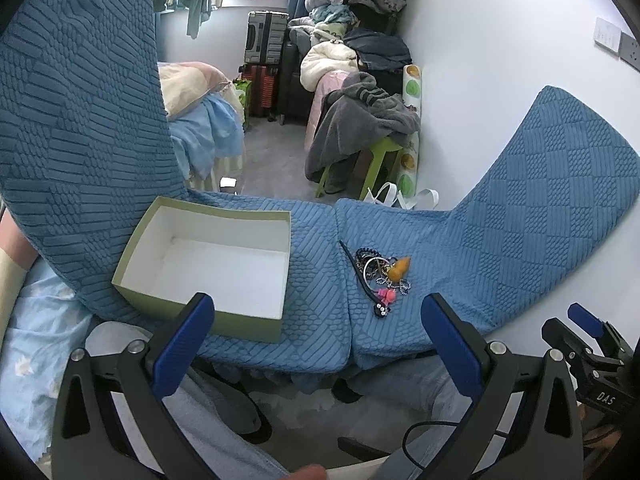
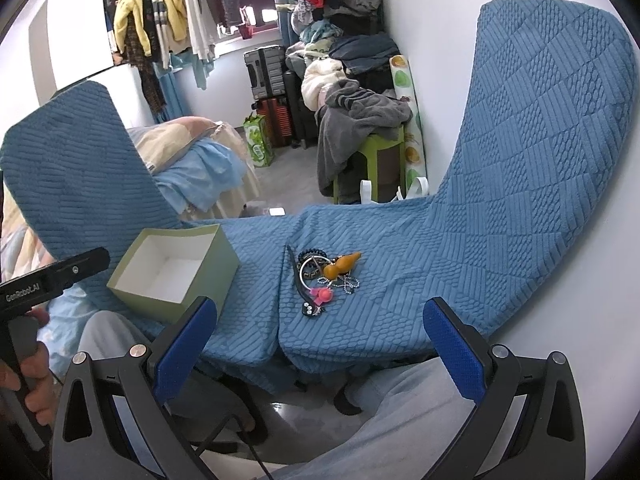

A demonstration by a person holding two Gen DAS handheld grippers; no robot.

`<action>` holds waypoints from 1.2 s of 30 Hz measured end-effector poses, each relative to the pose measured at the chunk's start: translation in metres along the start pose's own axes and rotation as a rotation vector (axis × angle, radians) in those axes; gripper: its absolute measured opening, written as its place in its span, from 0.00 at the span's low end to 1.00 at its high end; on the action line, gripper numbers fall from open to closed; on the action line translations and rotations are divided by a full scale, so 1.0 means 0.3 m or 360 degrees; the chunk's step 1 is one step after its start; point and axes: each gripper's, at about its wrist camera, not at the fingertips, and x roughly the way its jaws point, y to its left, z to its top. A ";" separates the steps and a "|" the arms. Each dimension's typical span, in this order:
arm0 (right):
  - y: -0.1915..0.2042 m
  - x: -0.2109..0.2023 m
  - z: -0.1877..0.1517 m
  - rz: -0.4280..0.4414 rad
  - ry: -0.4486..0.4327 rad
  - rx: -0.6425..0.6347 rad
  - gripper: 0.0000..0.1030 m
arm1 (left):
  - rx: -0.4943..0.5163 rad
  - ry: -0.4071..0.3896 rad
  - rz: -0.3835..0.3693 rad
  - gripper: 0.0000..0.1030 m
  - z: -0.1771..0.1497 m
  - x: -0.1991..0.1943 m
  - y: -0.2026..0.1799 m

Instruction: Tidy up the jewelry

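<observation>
**Jewelry heap and open box on the blue cover, both grippers empty**

Left wrist view: the left gripper (image 1: 318,312) hangs near the front edge of a blue quilted cover (image 1: 500,240), its blue-padded fingers (image 1: 182,352) spread wide apart with nothing between them. Just beyond the left finger sits a pale green box (image 1: 200,316) with a white interior, lid off and nothing visible inside. To its right, past the seam in the cover, lies the jewelry pile (image 1: 382,276): dark bead bracelets, a metal ring, a ball chain, an orange gourd-shaped charm (image 1: 400,270), a pink ornament (image 1: 386,295) and a long black hair clip (image 1: 360,276) along its left side. The right gripper (image 1: 592,332) shows at the far right edge; its opening cannot be told from here.

Right wrist view: the right gripper (image 2: 320,314) also has its fingers (image 2: 450,344) wide apart and empty. The jewelry pile (image 2: 324,276) lies just ahead of the gap, slightly left of centre, on the cover (image 2: 520,200). The box (image 2: 176,272) stands to the left, apart from the pile. At the left edge a hand (image 2: 36,380) grips the handle of the other tool.
</observation>
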 end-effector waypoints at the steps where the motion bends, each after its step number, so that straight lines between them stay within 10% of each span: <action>1: -0.001 0.001 0.003 0.0003 -0.0003 -0.0002 1.00 | 0.0001 -0.0002 -0.0005 0.99 0.001 0.002 -0.003; 36: -0.197 0.278 0.058 0.0058 -0.0010 0.0066 0.59 | -0.0174 -0.0023 -0.0106 0.99 0.043 0.316 -0.022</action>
